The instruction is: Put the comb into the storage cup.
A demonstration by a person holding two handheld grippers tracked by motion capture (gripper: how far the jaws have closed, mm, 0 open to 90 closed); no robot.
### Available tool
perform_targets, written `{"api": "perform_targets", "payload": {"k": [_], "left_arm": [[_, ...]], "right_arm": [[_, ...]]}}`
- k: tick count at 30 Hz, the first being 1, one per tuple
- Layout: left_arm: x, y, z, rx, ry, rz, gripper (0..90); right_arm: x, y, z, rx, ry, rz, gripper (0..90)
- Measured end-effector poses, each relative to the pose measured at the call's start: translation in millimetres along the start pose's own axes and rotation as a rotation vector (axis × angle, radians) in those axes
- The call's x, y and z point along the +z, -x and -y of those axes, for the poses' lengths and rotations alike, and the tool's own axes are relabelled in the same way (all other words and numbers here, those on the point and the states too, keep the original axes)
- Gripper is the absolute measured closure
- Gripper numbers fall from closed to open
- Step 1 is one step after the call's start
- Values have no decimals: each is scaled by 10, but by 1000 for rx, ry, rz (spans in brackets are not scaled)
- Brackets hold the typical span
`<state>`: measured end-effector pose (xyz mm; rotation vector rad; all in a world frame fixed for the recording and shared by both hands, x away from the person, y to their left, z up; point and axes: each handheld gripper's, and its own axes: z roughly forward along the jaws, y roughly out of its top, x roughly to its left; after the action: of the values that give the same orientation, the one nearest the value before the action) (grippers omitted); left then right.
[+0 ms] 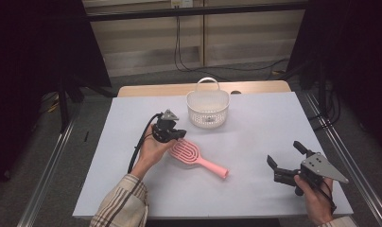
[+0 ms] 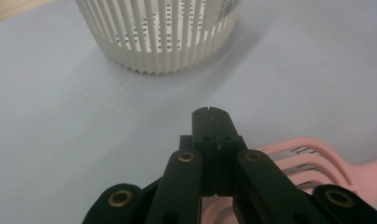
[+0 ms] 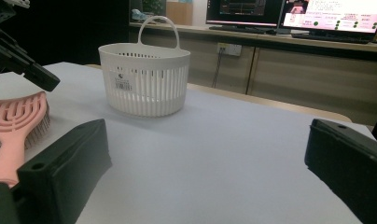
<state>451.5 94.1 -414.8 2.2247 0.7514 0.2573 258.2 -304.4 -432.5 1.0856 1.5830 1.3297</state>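
A pink vented hairbrush (image 1: 195,158) lies on the pale table, handle pointing toward the front right. My left gripper (image 1: 179,134) hovers just above the brush head's far left edge, jaws shut with nothing between them; in the left gripper view its shut tips (image 2: 210,112) point toward the white slatted basket (image 2: 161,35), with the brush (image 2: 312,158) below and to the right. The basket (image 1: 207,109) stands at the back middle. My right gripper (image 1: 284,153) rests at the front right, jaws wide open and empty. From there I see the basket (image 3: 144,79) and brush (image 3: 16,126).
The table sheet (image 1: 255,123) has bare room between the brush and the right gripper. A wooden table edge (image 1: 156,90) shows behind the sheet. Metal rails (image 1: 342,161) run along both sides. Monitors (image 3: 331,16) stand on a far counter.
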Motion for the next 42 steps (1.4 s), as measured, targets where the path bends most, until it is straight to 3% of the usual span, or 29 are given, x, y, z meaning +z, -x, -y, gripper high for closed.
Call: {"api": "perform_targets", "payload": {"k": [17, 28, 42], "left_arm": [[31, -41, 32, -30, -17, 23, 900], [18, -92, 93, -26, -64, 12, 900], [-33, -85, 158, -30, -85, 18, 900]], "right_arm": [[-8, 0, -2, -3, 5, 4, 0], [-10, 2, -2, -1, 6, 7, 0], [-12, 4, -3, -1, 7, 7, 0]]}}
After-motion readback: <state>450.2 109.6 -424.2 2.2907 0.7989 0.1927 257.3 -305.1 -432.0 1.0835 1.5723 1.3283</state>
